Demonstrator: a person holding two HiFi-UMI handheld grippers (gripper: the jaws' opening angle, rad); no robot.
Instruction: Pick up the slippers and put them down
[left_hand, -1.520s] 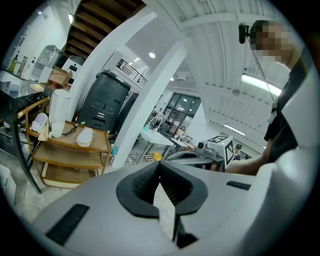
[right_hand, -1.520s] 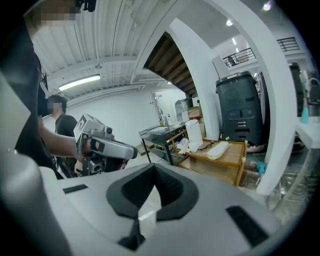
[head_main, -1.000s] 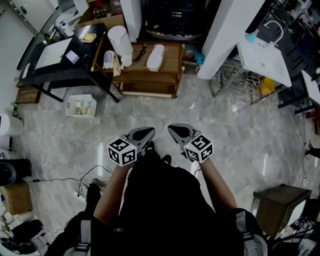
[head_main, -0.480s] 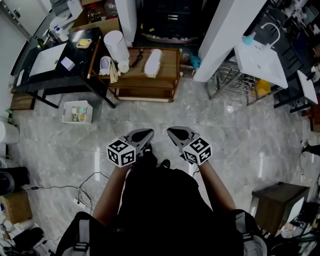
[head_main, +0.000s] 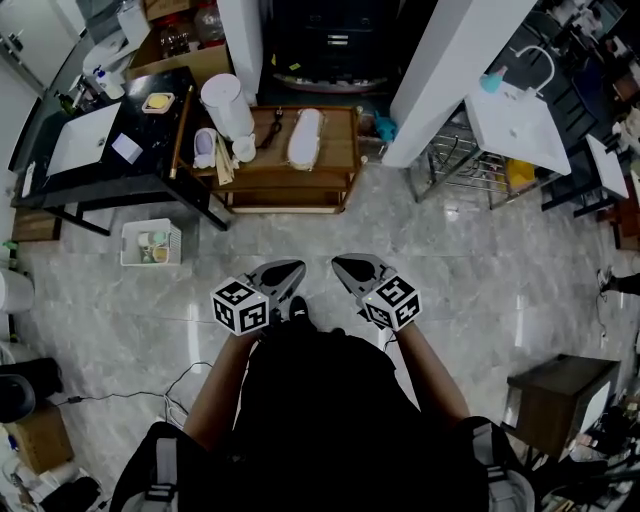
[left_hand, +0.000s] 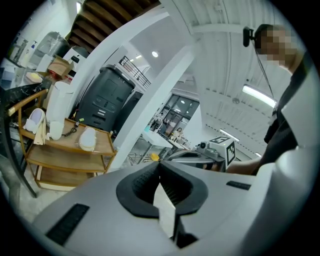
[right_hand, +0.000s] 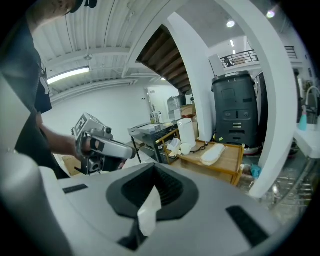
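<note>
One white slipper (head_main: 304, 137) lies flat on top of a low wooden cart (head_main: 335, 160) at the far side of the floor. A second pale slipper (head_main: 205, 147) stands at the cart's left end. My left gripper (head_main: 285, 272) and right gripper (head_main: 350, 268) are held side by side in front of my body, well short of the cart. Both are shut with nothing between the jaws. In the left gripper view the flat slipper (left_hand: 87, 139) and the upright slipper (left_hand: 34, 120) show past the shut jaws. The right gripper view shows both slippers (right_hand: 212, 153) (right_hand: 174, 145).
A tall white cylinder (head_main: 225, 105) stands at the cart's back left. A black table (head_main: 100, 150) is to the left, with a white basket (head_main: 150, 242) on the floor below it. A white pillar (head_main: 440, 70), a metal rack (head_main: 470, 170) and a brown stool (head_main: 555, 395) are at the right. Cables (head_main: 180, 385) lie near my feet.
The cart and the rest of the room have slid down and nearer in the head view as I walk toward them. Both grippers stay shut and side by side.
</note>
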